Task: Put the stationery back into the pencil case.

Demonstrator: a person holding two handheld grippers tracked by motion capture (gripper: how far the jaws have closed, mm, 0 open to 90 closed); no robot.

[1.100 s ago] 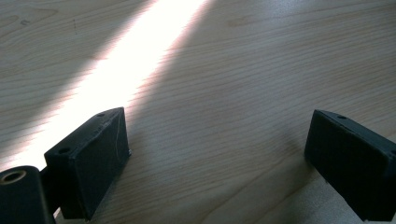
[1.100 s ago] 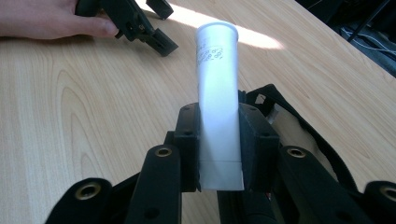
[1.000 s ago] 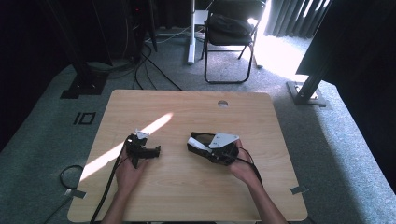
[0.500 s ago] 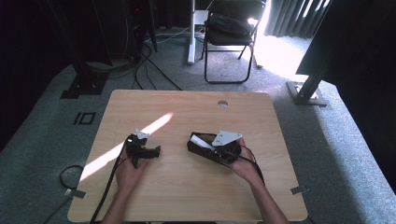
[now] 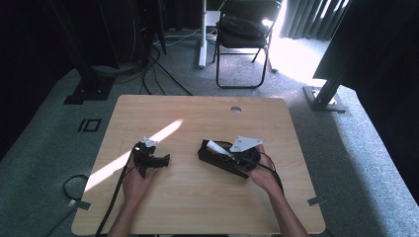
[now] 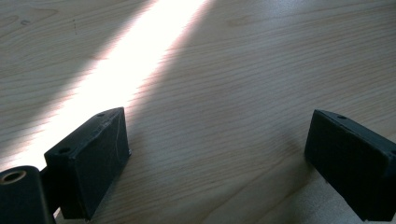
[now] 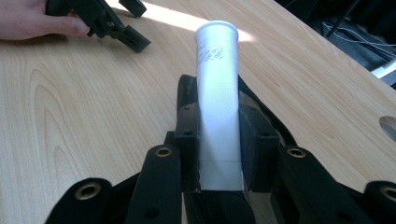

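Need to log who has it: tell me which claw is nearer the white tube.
Right. The right claw is shut on the white tube, which lies between its jaws. The left claw is open, apart from the tube, farther left on the table.

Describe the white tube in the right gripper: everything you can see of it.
The white tube is a smooth, matte cylinder, plastic by the look, with a flared rim at its far end and small grey print along its side, too blurred to read. The right gripper clamps its near end between both black jaws, so it points away along them, low over the wooden table. A black object lies under it; whether they touch is unclear.
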